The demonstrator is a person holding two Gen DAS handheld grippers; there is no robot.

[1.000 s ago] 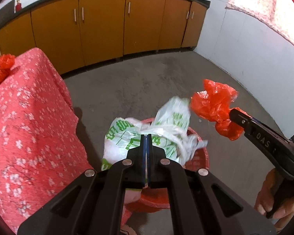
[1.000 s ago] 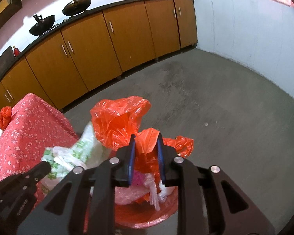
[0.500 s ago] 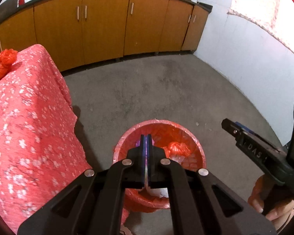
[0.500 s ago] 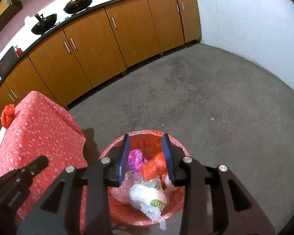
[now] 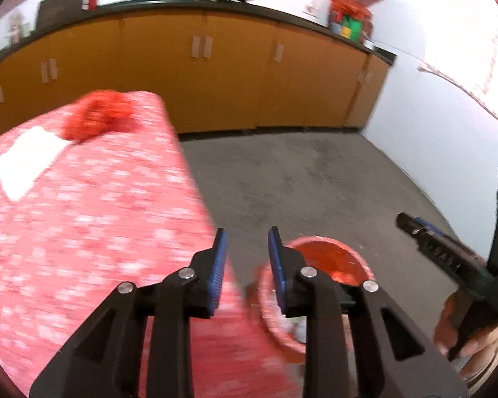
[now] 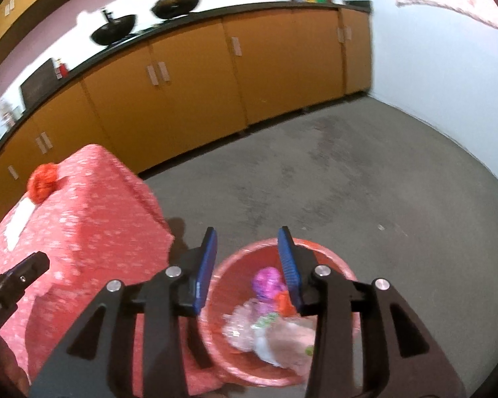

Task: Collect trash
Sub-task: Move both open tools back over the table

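Both your jaws are opening and hold nothing, the left gripper (image 5: 245, 248) and right gripper (image 6: 247, 248) alike; the red bin (image 6: 315, 248) sits on the floor right of the worktop; next, go for the red bundle (image 6: 43, 182) at its far left.

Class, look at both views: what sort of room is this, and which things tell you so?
Most likely a home kitchen: two black woks on a dark countertop, above a run of orange-brown cabinets, with a red trash bin on the floor.
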